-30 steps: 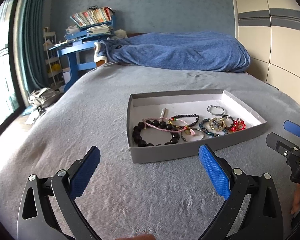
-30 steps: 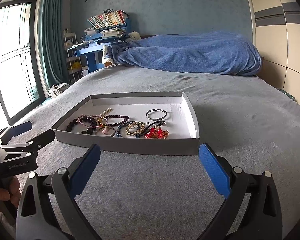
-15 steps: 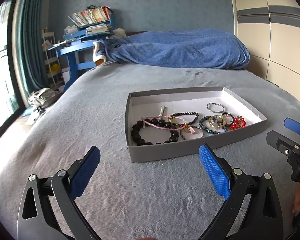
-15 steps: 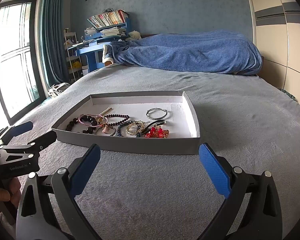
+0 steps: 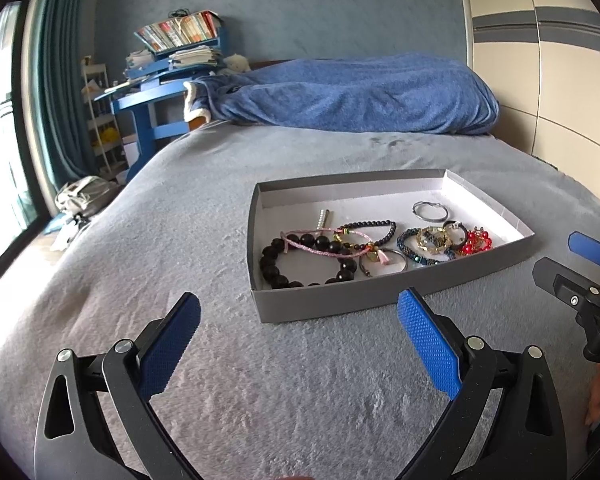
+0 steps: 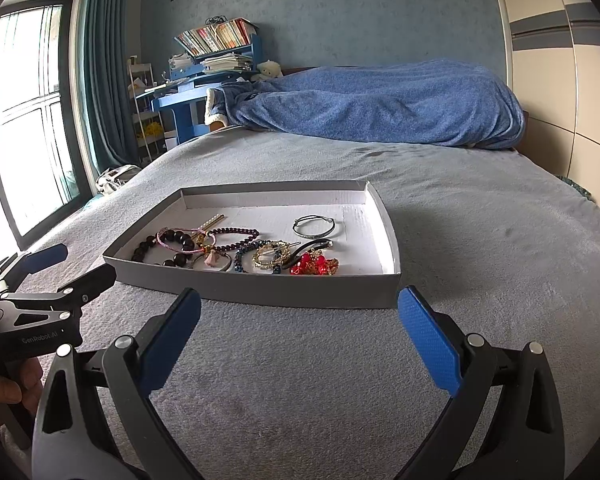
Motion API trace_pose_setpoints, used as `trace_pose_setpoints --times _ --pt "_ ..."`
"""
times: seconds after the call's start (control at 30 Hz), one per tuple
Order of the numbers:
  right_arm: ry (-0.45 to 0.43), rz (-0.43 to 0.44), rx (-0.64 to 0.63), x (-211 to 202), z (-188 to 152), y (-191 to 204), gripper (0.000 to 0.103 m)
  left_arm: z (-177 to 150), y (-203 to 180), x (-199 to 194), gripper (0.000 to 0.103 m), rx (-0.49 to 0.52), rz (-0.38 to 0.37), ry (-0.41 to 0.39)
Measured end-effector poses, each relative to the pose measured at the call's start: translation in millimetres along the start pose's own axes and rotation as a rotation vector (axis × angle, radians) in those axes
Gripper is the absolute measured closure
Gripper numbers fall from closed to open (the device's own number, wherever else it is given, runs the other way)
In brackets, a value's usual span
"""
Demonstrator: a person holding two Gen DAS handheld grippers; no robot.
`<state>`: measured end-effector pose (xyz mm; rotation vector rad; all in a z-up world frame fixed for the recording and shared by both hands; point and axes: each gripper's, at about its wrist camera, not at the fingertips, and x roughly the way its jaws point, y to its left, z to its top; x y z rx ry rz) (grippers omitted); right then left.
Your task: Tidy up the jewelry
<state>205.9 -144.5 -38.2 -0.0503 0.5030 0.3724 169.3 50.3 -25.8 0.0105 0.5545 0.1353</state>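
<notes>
Jewelry [image 5: 364,244] all lying inside the grey tray [image 5: 380,300] on the bed [image 5: 160,248], bunched along the near wall. Black bead bracelet [image 5: 274,256] at the left end, crossed by a pink cord. Red beads [image 5: 476,242] at the right end, touching a dark band and a gold piece. Silver bangle [image 5: 430,211] alone, further back.

Hardly anything changed over the last second – only a slight drift of the left view, with the tray sitting a touch higher in it. No piece moved inside the tray. Same spread of both pairs of fingers as a second ago.

Left gripper [image 5: 300,320] wide, holding nothing, just short of the tray's near left corner. Right gripper [image 6: 300,320] equally wide and holding nothing, facing the tray's near wall from the other side.

Read for the task: a pause, not progress. Fits two stages alike – pieces gathered into the tray as the finished tidy-up, or a tangled heap waiting to be separated. Not settled by these views, so no next move to name.
</notes>
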Motion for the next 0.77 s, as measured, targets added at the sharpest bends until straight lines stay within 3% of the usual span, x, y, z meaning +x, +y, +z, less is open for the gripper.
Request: trace_pose_setpoints --times 0.77 --pt "0.001 0.000 0.002 0.0 1.0 -0.4 0.006 0.4 -1.4 2.5 0.005 0.003 -0.001 0.002"
